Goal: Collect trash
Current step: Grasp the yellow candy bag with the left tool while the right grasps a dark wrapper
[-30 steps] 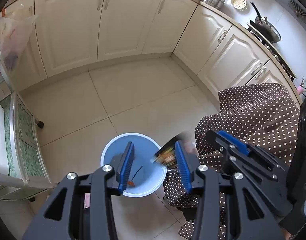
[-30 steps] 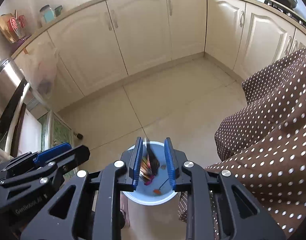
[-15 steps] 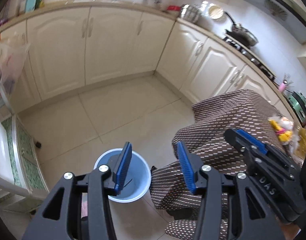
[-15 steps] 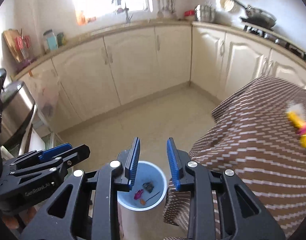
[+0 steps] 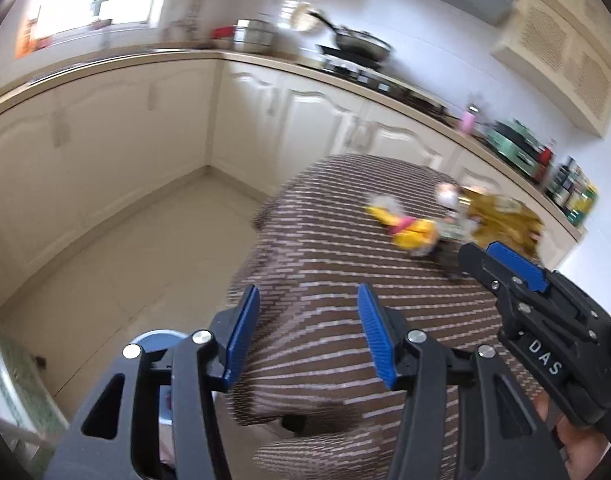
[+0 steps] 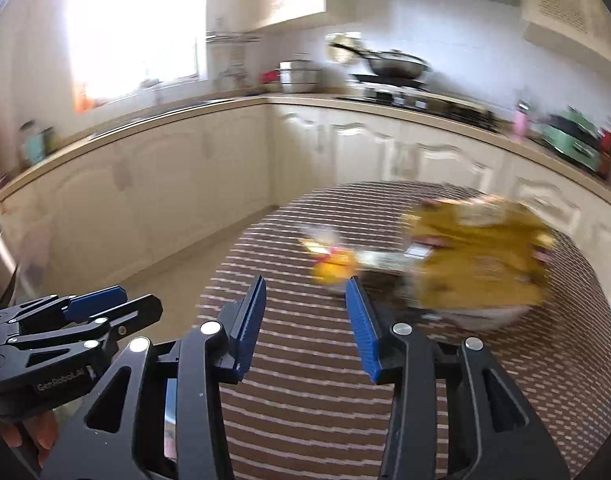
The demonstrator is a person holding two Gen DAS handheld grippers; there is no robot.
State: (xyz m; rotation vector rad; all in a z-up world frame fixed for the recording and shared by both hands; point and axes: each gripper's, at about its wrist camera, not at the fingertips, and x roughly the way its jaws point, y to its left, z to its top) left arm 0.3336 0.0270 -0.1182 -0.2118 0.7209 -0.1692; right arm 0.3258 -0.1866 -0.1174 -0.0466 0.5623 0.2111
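Two grippers — left (image 5: 308, 330), right (image 6: 305, 322) — had jaws just widening, nothing between, over a spotted tablecloth (image 6: 305, 400) amid cream cabinets (image 6: 165, 184); blurred yellow trash (image 6: 481, 256) lay ahead.

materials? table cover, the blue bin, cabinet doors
Table cover: woven fabric, matte brown with white dots; it drapes in folds at the edge. Blue bin: likely plastic, only its smooth rim shows. Cabinet doors: cream painted or laminated panels, slight sheen; blur hides more.

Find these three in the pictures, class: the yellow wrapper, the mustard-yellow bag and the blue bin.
yellow wrapper (image 5: 413, 234), left wrist view, its middle.
mustard-yellow bag (image 6: 481, 256), right wrist view, its front face.
blue bin (image 5: 157, 336), left wrist view, its rim.
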